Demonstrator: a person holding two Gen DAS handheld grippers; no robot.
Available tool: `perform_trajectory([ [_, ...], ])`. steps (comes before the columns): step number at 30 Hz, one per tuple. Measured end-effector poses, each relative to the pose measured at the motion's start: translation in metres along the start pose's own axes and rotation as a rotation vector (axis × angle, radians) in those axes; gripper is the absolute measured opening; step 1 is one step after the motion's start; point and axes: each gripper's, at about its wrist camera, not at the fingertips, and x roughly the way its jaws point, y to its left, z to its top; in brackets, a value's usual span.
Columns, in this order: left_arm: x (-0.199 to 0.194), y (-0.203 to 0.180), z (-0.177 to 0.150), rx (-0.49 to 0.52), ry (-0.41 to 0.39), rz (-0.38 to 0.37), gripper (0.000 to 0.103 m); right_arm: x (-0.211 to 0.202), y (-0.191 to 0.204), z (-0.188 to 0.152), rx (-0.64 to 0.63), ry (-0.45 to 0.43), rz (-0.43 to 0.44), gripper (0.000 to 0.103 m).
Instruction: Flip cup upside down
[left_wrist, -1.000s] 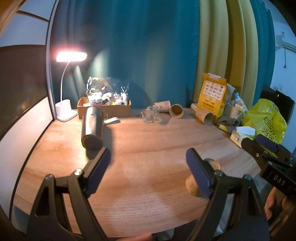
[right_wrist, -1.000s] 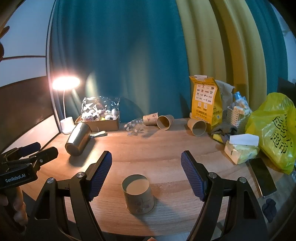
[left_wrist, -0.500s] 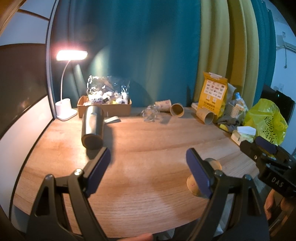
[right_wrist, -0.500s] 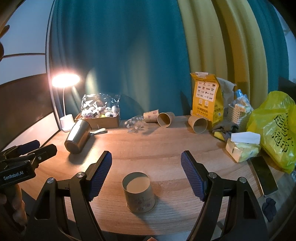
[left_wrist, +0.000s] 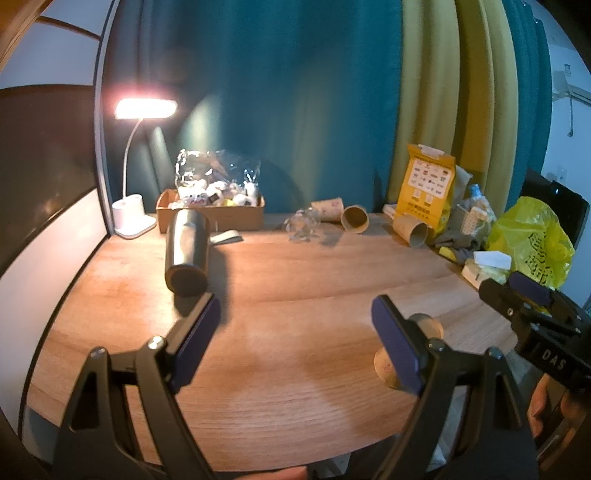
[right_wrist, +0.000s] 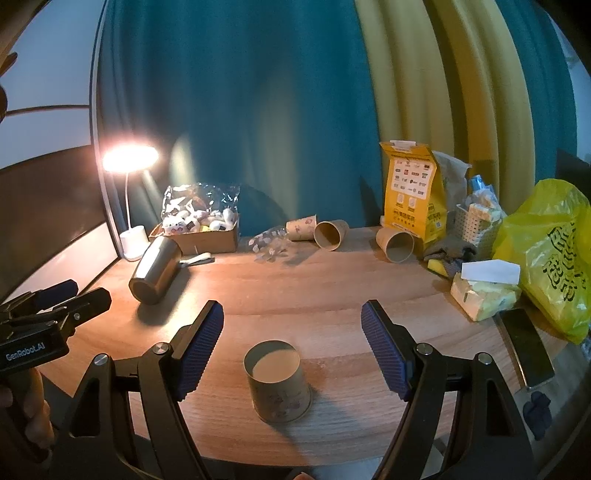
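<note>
A tan paper cup (right_wrist: 277, 382) stands on the wooden table (right_wrist: 332, 288) near its front edge, narrow flat end up and wide end down. My right gripper (right_wrist: 291, 347) is open, its blue pads on either side of the cup and apart from it. In the left wrist view the same cup (left_wrist: 428, 326) is partly hidden behind the right finger (left_wrist: 397, 350) of my open, empty left gripper (left_wrist: 291, 341). The right gripper also shows at that view's right edge (left_wrist: 524, 299). The left gripper shows at the left edge of the right wrist view (right_wrist: 55, 306).
A steel tumbler (right_wrist: 155, 269) lies on its side at the left. Several paper cups (right_wrist: 330, 234) lie at the back. A lit desk lamp (right_wrist: 129, 162), a cardboard box (right_wrist: 207, 236), a yellow bag (right_wrist: 412, 192), tissues (right_wrist: 484, 291), a yellow plastic bag (right_wrist: 554, 251) and a phone (right_wrist: 528, 347) ring the table.
The cup stands where it did. Both grippers stay open, and the views have drifted only slightly.
</note>
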Motion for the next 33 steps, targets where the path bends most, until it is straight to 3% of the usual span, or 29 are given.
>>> perform_trajectory([
  [33, 0.0038, 0.0003, -0.0043, -0.017, 0.022, 0.008, 0.085, 0.0059, 0.0018, -0.0023, 0.007, 0.035, 0.009, 0.08],
])
